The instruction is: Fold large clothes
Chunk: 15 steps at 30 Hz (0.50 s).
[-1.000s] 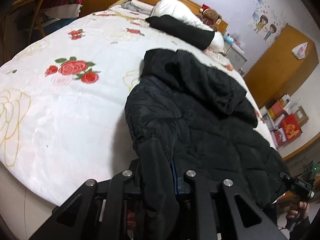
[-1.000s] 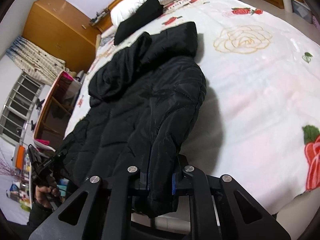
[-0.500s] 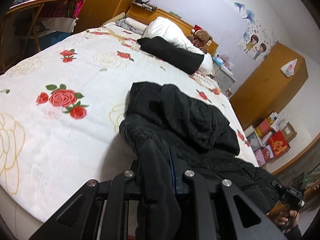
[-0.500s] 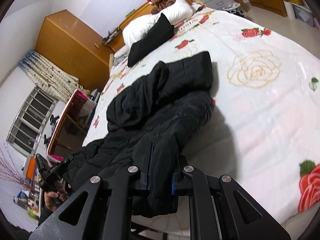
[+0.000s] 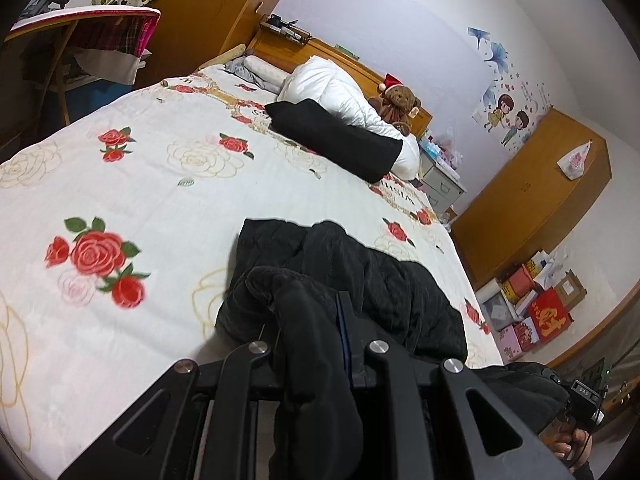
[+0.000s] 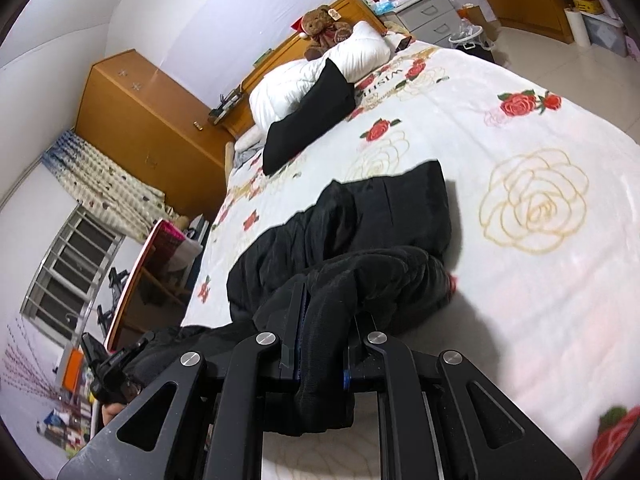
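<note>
**Holding the black coat's hem in both grippers above the bed**

Gripping from the foot of the bed, we have the left gripper (image 5: 308, 344) nearly shut, its jaws pinched on a thick fold of the black coat (image 5: 360, 280), which hangs down between them at 6 o'clock in the left wrist view. Our right gripper (image 6: 320, 344) is just as narrow, its jaws clamped on another bunch of the same coat (image 6: 360, 240), a flap drooping below them. In each wrist view the other gripper shows low in a corner, at about 4 o'clock from the left and 8 o'clock from the right, with coat fabric running toward it.

Beyond the jaws, the lifted edge curls over the rest of the coat, whose far part lies flat on the rose-printed bedspread (image 5: 160, 184), reaching toward 12 o'clock.

Farther up the bed, well apart from the coat, we see a black cushion (image 5: 336, 140) leaning against a white pillow (image 5: 336, 88). A teddy bear (image 5: 398, 102) in a red hat sits against the wooden headboard (image 5: 344, 60) behind them. A wooden wardrobe (image 5: 532, 196) stands at 3 o'clock in the left wrist view.
</note>
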Available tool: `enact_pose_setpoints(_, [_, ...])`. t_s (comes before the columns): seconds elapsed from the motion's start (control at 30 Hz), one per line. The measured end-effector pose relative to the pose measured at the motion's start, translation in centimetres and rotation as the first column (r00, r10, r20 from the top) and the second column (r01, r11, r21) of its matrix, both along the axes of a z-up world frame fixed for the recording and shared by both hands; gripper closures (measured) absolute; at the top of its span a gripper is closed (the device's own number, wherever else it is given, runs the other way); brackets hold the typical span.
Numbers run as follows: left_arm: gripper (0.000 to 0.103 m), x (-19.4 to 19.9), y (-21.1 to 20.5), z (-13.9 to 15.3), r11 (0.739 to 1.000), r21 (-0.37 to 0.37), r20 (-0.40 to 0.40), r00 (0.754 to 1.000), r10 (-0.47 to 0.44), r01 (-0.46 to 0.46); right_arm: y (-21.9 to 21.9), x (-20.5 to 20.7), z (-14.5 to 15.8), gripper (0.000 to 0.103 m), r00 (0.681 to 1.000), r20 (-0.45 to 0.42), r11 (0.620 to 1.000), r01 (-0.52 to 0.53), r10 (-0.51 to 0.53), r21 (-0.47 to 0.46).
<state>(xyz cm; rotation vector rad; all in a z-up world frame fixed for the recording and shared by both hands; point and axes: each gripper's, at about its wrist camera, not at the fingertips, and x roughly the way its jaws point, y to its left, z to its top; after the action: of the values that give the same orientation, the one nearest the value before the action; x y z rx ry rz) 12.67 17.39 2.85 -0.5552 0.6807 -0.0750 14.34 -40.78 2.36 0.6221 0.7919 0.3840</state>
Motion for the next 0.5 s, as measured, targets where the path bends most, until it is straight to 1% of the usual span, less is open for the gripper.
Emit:
enact_pose_setpoints(0.3, [0.085,6.3,0.0,0.5,1.0,0.018,-0.02,1.0,0.013,-0.013,0.1,5.6,0.7,0.09,0.999,-0.023,0.999,0.046,-0.045,0.015])
enact_pose_setpoints(0.5, [0.085,10.9,0.2,-0.6,0.999,0.018,-0.066,0.997,0.028,-0.027,0.4,9.8,0.2,0.09,0.994,-0.075,0.997,0.08,-0.079,0.015])
